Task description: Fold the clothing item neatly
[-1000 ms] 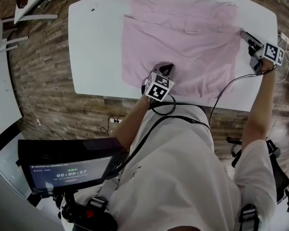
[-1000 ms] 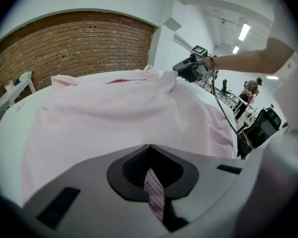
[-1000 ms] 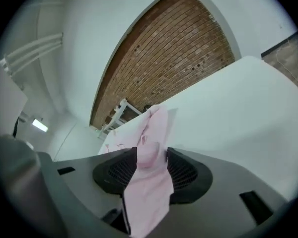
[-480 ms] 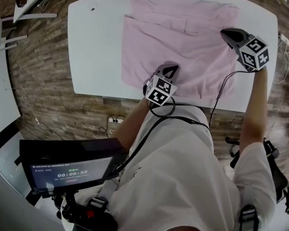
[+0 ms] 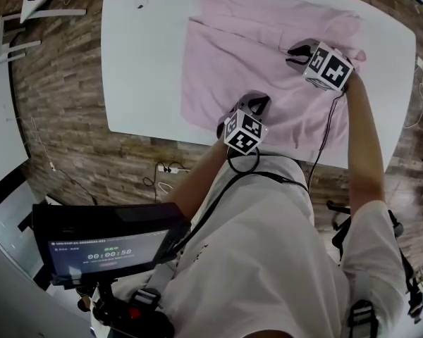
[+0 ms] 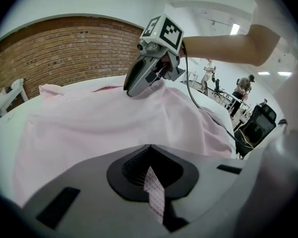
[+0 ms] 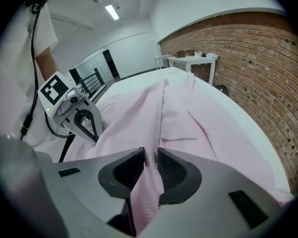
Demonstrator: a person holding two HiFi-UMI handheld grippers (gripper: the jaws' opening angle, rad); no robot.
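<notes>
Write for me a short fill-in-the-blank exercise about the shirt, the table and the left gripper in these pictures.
The shirt spread on the table is ___ in colour.
The table under it has a ___ top.
The left gripper is shut on a strip of the ___.
Behind the table, in the left gripper view, stands a wall of ___.
Missing words: pink; white; shirt; brick.

Pink garment [image 5: 218, 76]: thin, pale cloth, spread over the white bench [image 5: 141, 69], upper centre of the head view. The left portion lies flat with a straight left edge. A folded band runs along the top. The right side is gathered, creased and raised into a ridge. The lower hem lies near the bench's front edge.
</notes>
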